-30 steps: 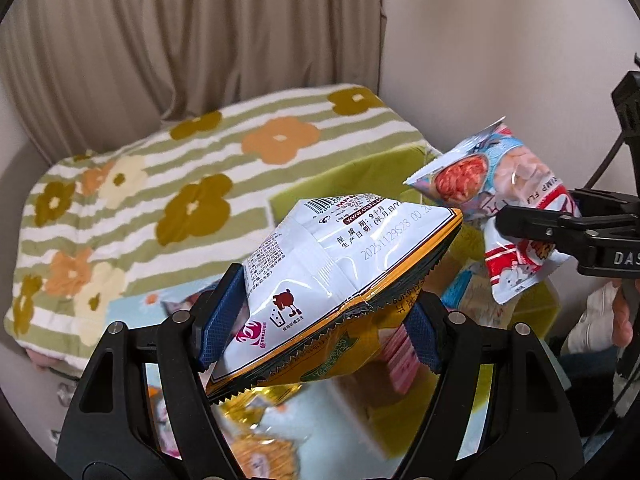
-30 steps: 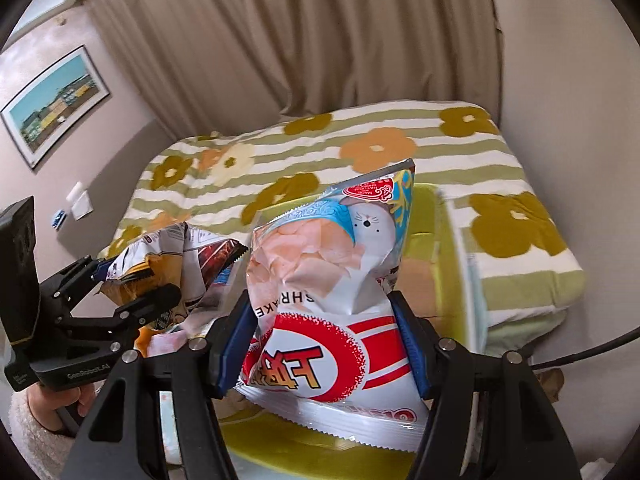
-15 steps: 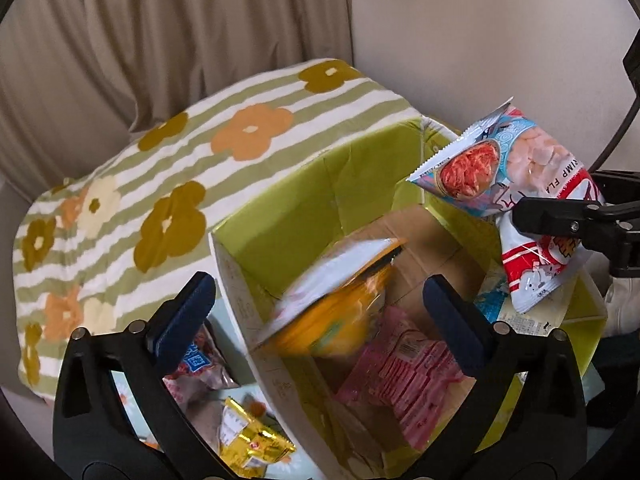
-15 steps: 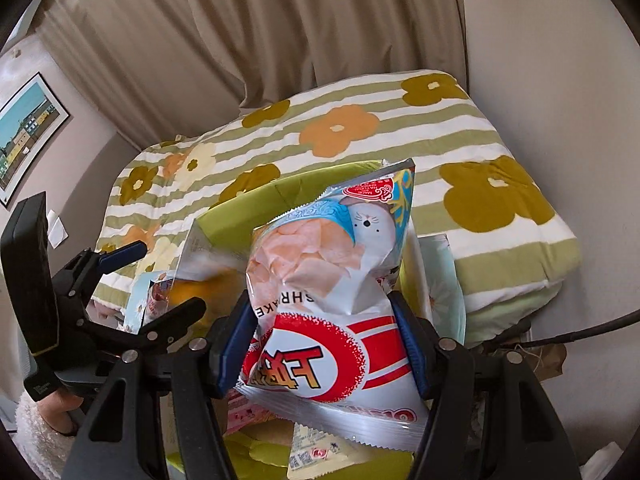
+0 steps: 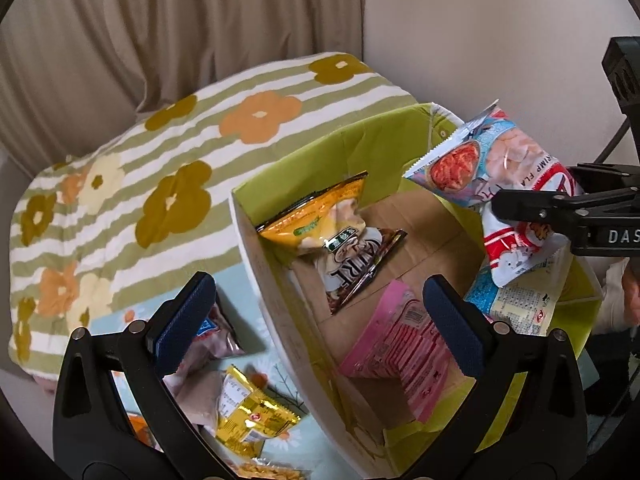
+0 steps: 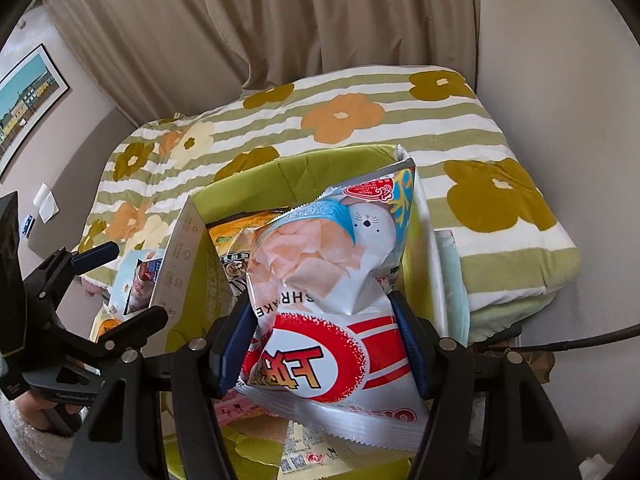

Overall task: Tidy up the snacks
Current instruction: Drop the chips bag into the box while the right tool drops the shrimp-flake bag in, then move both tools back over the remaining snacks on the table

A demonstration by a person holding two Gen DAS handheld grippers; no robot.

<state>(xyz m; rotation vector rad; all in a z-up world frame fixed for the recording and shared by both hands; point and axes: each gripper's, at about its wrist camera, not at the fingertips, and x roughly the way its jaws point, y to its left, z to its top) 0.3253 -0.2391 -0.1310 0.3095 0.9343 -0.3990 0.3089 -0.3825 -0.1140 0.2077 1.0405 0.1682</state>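
A green-lined cardboard box (image 5: 248, 240) (image 6: 188, 248) stands open on the bed. Inside lie a yellow and white snack bag (image 5: 340, 232) leaning on the far left wall and a pink packet (image 5: 400, 344) on the floor. My left gripper (image 5: 316, 320) is open and empty above the box's left wall; it also shows in the right wrist view (image 6: 120, 280). My right gripper (image 6: 320, 344) is shut on a red, white and blue shrimp chip bag (image 6: 320, 280) (image 5: 500, 184), held above the box's right side.
Loose snacks lie left of the box: a gold packet (image 5: 252, 416) and a purple-white bag (image 5: 212, 336). A striped flower quilt (image 5: 120, 200) covers the bed behind. Curtain and wall stand beyond. A blue-white packet (image 5: 516, 304) leans at the box's right wall.
My left gripper opened and let go of the yellow and white bag, which fell into the box. The right gripper kept hold of the shrimp chip bag and moved over the box.
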